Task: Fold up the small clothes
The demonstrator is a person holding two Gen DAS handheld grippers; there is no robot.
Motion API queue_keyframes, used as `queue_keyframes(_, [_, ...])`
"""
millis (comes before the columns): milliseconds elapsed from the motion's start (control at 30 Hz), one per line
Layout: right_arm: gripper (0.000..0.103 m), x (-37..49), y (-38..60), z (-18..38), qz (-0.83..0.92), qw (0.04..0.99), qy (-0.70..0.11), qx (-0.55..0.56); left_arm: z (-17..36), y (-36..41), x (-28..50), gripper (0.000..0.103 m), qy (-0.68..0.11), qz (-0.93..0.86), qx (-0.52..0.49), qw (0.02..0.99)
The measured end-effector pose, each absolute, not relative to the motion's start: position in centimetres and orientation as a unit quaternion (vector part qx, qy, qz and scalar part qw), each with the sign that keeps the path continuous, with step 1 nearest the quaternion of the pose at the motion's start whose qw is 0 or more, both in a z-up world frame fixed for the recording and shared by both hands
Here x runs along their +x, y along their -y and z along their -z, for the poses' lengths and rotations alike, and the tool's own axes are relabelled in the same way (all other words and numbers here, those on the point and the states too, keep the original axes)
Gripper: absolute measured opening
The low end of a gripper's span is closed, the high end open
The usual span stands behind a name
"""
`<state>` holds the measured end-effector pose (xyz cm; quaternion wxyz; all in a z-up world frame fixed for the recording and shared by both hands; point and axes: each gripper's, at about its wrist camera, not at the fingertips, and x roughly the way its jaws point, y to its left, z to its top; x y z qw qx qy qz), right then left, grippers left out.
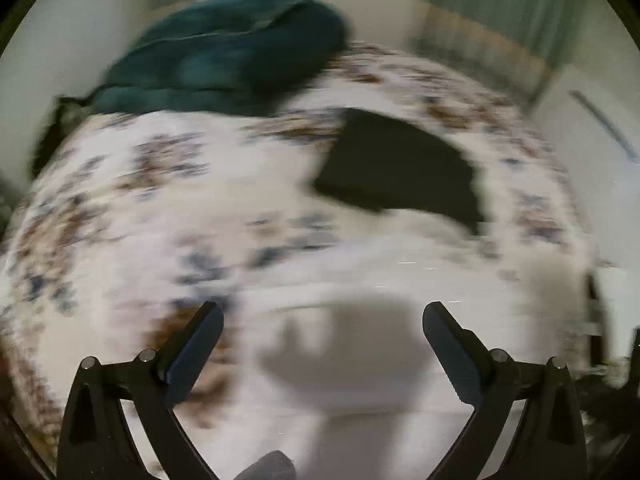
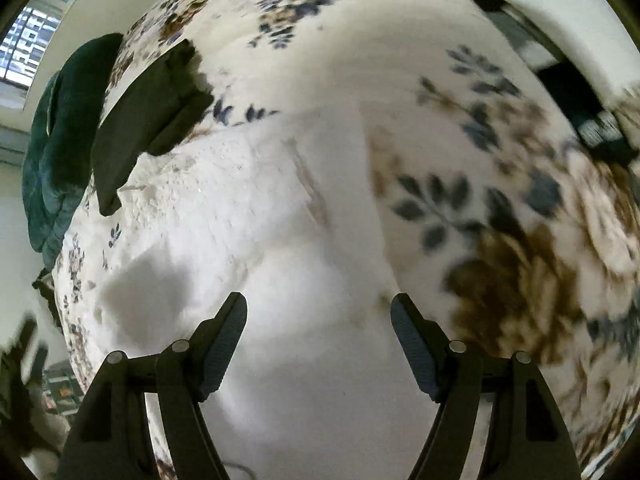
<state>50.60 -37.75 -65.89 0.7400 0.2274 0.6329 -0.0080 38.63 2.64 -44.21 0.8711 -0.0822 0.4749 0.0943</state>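
A white garment lies spread on the flowered bed cover; it also shows blurred in the left wrist view. A folded black garment lies beyond it, and shows at upper left in the right wrist view. My left gripper is open and empty above the white garment's near part. My right gripper is open and empty just over the white garment. The left wrist view is motion-blurred.
A dark green blanket is heaped at the far end of the bed, and shows at far left in the right wrist view. Walls and a window lie beyond. Dark objects sit off the bed's right edge.
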Motion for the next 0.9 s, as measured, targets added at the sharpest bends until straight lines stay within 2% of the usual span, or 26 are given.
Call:
queue_keyframes(133, [0.075,54.7,36.9,69.6,0.026,0.725,-0.646,0.237,46.9,-8.4,36.6,0.102,-0.502,-0.169,-0.078,0.845])
queue_keyframes(200, [0.036,55.8,36.8,71.6,0.032,0.710,-0.652,0.265,48.1,-9.3,36.0,0.102,-0.509,-0.188,-0.079,0.836])
queue_keyframes(233, [0.009,56.1,36.6,72.0,0.036,0.704,-0.657,0.268,48.7,-9.9,36.1,0.102,-0.513,-0.191,-0.083,0.833])
queue_keyframes(467, [0.008,52.4,39.2,65.5,0.116,0.760,-0.603,0.212,51.9,-10.0,38.7,0.102,-0.542,-0.174,-0.123,0.813])
queue_keyframes(733, [0.010,52.2,40.4,68.8,0.142,0.717,-0.666,0.151,57.0,-6.2,45.8,0.102,-0.597,-0.109,-0.055,0.793])
queue_keyframes(900, [0.011,52.3,39.6,69.6,0.166,0.707,-0.676,0.127,58.3,-6.7,51.4,0.102,-0.584,-0.116,-0.026,0.803])
